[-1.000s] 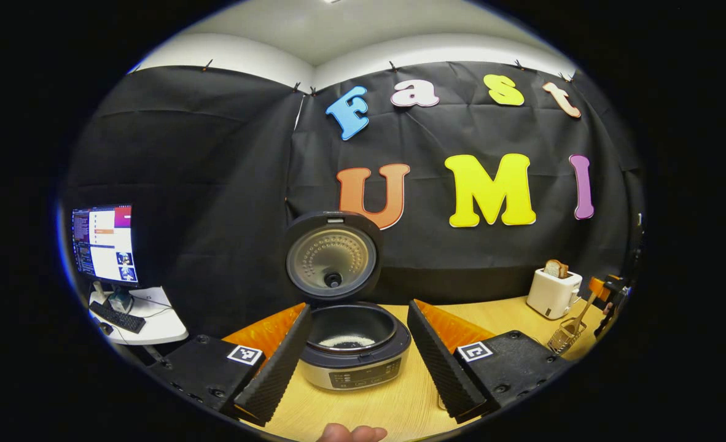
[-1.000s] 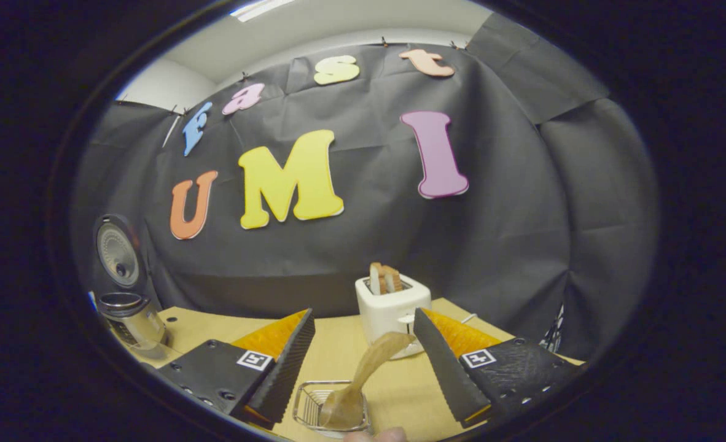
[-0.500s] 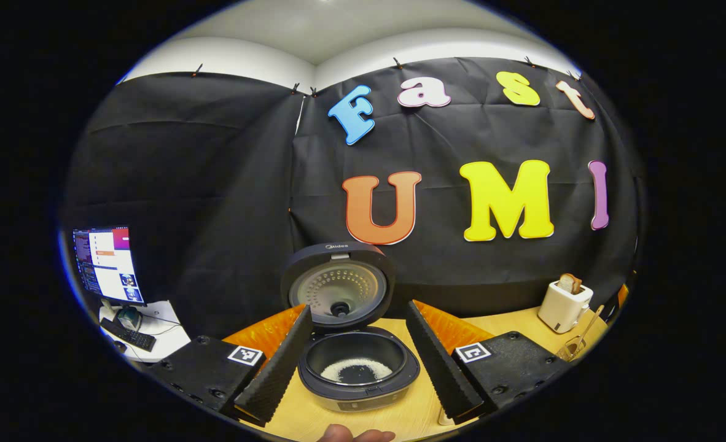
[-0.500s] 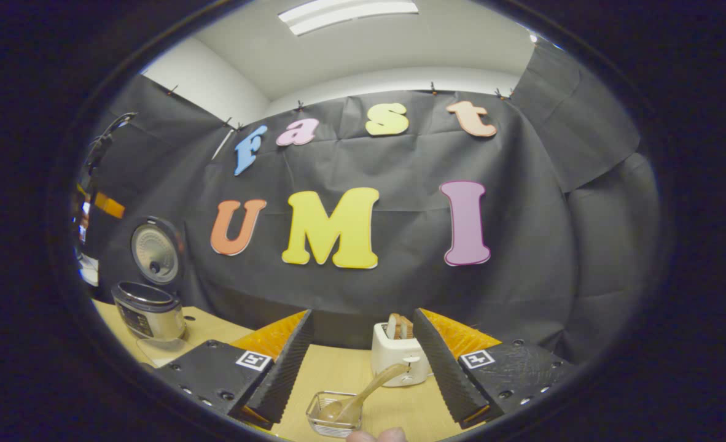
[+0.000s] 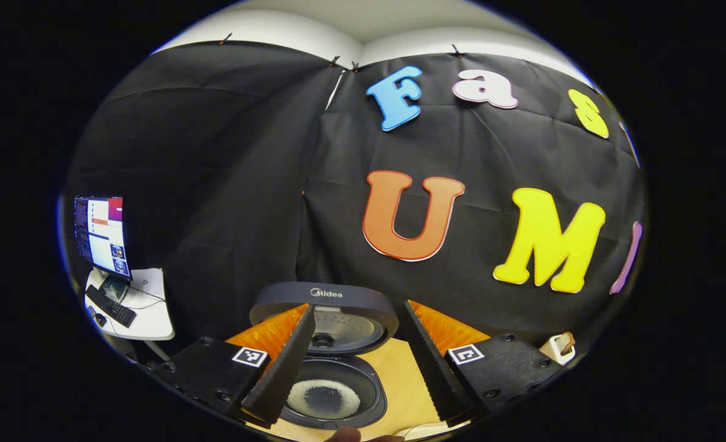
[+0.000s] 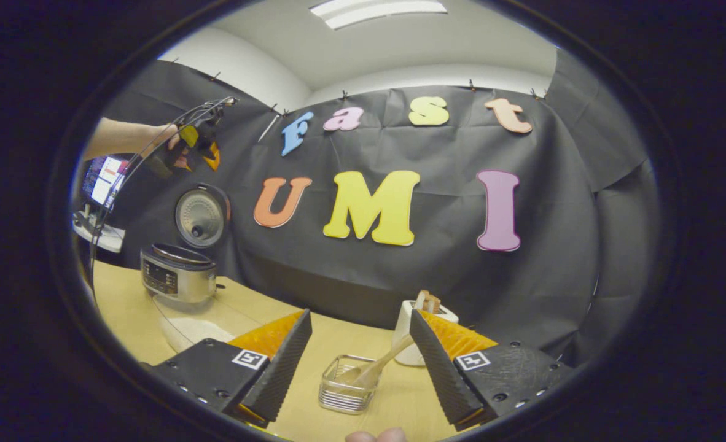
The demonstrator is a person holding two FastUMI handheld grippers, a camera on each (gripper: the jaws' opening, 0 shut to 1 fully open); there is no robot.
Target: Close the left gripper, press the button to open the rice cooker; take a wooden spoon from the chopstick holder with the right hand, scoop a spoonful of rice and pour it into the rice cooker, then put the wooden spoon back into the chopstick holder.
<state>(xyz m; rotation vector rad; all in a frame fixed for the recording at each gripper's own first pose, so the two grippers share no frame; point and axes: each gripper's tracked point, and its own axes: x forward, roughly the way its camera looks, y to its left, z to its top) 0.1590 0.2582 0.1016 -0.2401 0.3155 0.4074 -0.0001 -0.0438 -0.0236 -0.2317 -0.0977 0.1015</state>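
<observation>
From my left gripper I look down into the rice cooker, whose lid stands raised behind the pot. Its jaws stand apart with nothing between them, one to each side of the pot's mouth. A ring of white rice lies on the bottom of the dark inner pot. Left of the cooker, off the table, a monitor and keyboard sit on a small white stand.

My right gripper hangs above the table with its jaws apart and empty. Ahead of them, well to the right of the rice cooker, stands the wire chopstick holder with the wooden spoon resting in it, bowl down and handle leaning up to the right toward the white toaster just behind. A shallow dish of rice lies just in front of the cooker. Above the cooker, a hand holds the other gripper up high.
</observation>
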